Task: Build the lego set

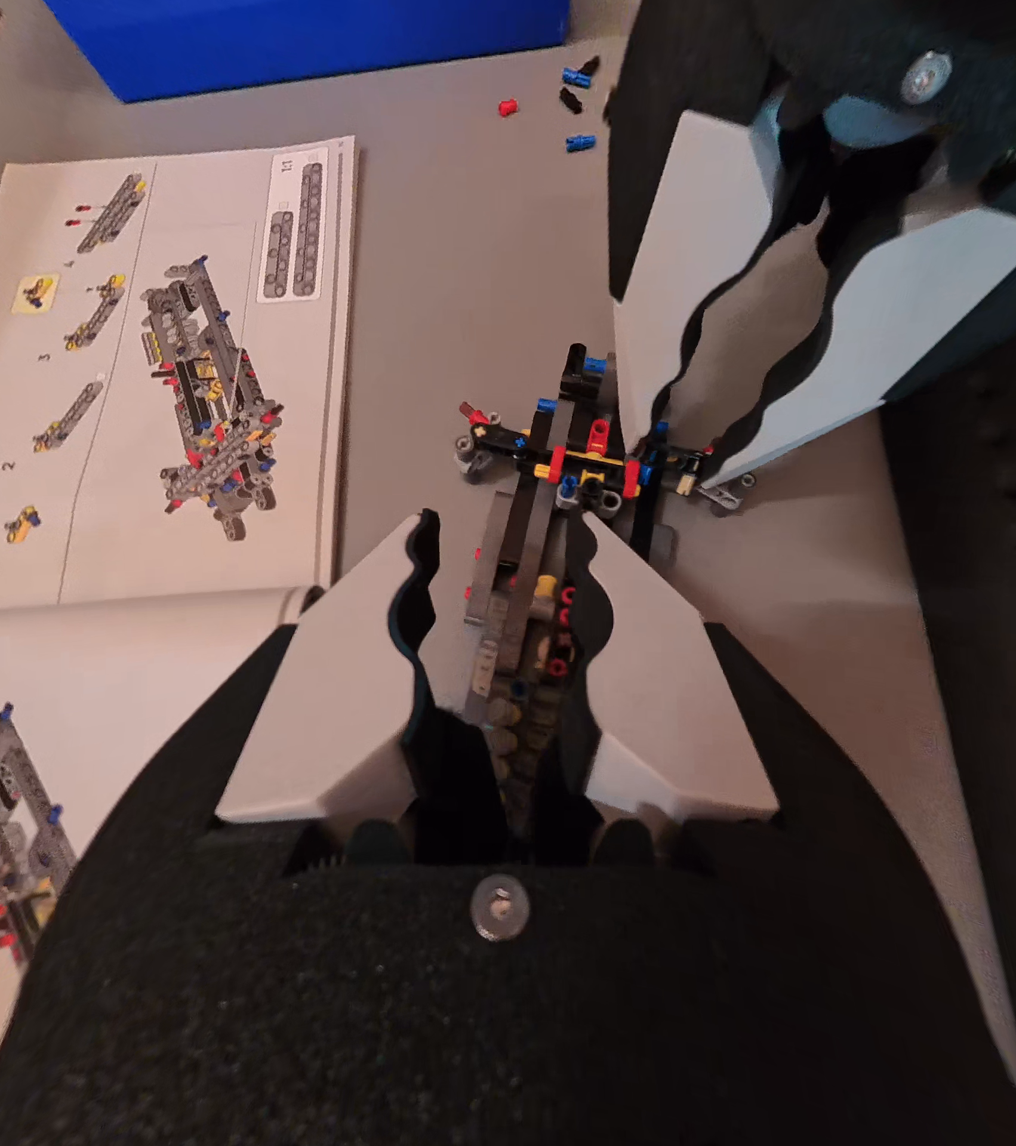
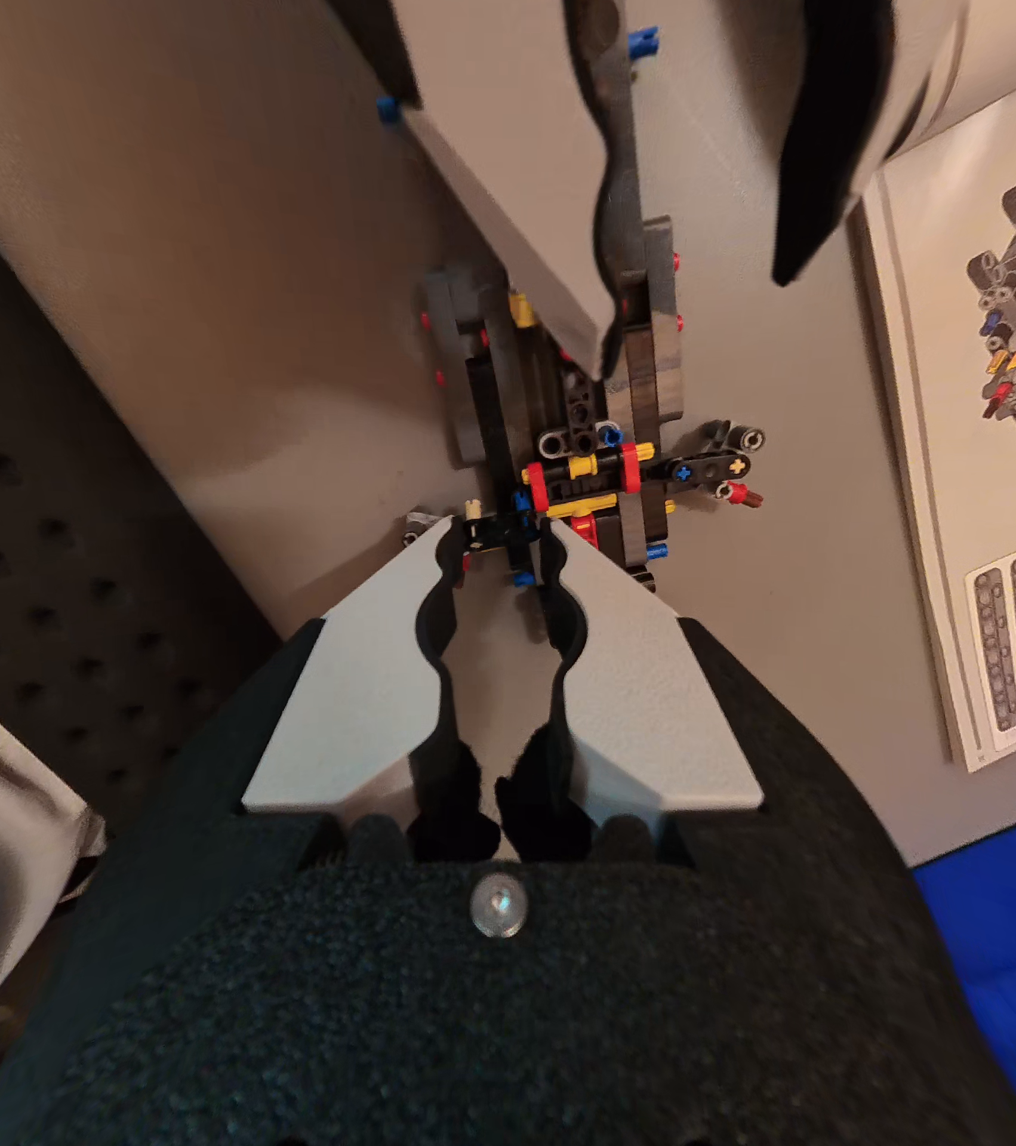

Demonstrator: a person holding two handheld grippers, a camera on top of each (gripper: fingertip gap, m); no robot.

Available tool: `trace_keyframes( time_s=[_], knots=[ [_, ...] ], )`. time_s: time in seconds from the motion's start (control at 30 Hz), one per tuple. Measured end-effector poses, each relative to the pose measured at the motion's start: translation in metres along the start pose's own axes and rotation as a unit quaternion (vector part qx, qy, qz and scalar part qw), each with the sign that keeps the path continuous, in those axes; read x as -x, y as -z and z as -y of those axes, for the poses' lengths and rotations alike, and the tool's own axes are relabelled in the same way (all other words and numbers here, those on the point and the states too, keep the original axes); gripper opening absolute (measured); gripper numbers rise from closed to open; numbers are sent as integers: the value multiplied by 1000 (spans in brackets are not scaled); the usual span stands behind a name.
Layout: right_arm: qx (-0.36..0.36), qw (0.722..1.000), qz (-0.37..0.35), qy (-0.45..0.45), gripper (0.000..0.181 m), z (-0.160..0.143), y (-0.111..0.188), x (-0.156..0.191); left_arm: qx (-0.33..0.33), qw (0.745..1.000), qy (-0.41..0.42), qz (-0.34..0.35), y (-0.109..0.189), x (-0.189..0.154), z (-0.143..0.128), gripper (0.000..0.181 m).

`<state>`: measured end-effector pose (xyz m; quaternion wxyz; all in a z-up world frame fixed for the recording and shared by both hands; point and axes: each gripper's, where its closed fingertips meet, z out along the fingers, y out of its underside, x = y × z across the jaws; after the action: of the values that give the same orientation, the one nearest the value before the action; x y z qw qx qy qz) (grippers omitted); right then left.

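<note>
Both grippers' fingers grip the lego frame [image 1: 580, 459]; booklet [image 1: 152, 372], loose pins [image 1: 577, 77] and blue box [image 1: 307, 43] surround.

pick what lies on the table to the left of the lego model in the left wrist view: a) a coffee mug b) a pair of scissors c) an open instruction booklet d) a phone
c: the open instruction booklet lies flat on the grey table, left of the lego model, its pages showing build pictures.
</note>
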<state>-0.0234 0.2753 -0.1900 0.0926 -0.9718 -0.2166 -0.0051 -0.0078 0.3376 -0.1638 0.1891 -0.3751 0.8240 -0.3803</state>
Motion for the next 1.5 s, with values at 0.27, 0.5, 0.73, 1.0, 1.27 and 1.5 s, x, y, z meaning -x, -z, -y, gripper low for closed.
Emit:
trace_keyframes(
  time_s=[0.27,0.5,0.73,1.0,1.27,1.5],
  knots=[
    [-33,999,9,-7,23,2,1,0,7,990,-13,-140,-22,-7,13,78],
    [-76,997,20,-16,23,1,1,0,35,977,10,-211,-35,-18,0,85],
    [-88,995,31,-23,23,2,1,0,39,975,7,-220,-40,-24,2,84],
    [-123,991,48,-25,25,6,8,1,12,980,22,-199,-30,-13,9,81],
    [-273,958,79,-41,32,13,38,-46,18,991,13,-132,3,-16,-7,55],
    [-296,943,145,36,27,12,-1,-71,67,993,-1,-102,-11,-25,-20,41]
  ],
)
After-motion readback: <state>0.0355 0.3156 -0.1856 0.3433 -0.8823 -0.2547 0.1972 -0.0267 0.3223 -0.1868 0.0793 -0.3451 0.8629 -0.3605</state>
